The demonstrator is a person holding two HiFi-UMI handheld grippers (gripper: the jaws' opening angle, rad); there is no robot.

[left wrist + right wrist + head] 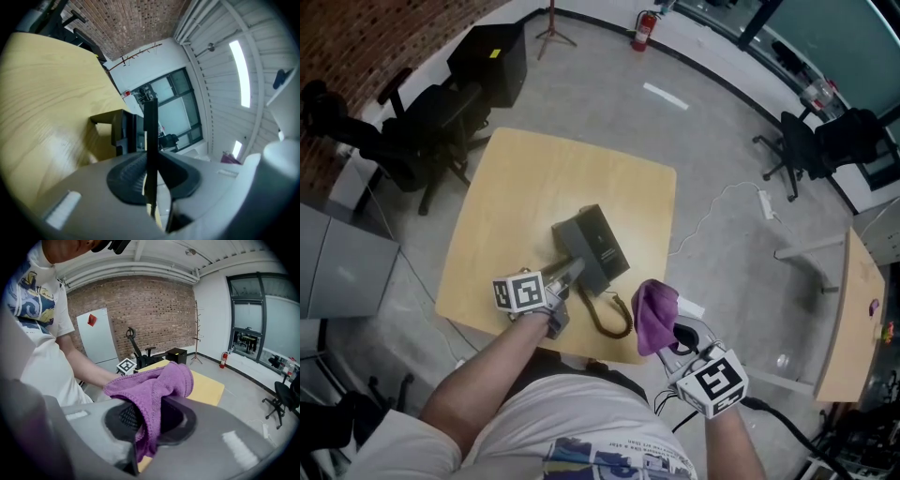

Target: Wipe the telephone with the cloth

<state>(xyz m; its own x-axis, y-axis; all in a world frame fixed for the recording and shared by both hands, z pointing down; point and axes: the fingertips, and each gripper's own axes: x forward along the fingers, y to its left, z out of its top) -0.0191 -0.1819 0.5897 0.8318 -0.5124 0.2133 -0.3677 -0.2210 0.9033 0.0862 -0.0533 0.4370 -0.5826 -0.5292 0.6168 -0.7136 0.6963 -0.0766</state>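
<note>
Telephone (602, 246) sits on the table (516, 187) near the front edge, toward the front right corner. Its cord (614, 323) curls right at that edge. Left gripper (150, 176) is clamped on a thin dark strip (150, 136), probably the handset seen edge-on, though it's hard to be sure. The telephone body is just beyond it. Right gripper (147, 420) is closed on the purple cloth (154, 380), which bunches above the jaws. It is held off the table, just past the front right corner.
</note>
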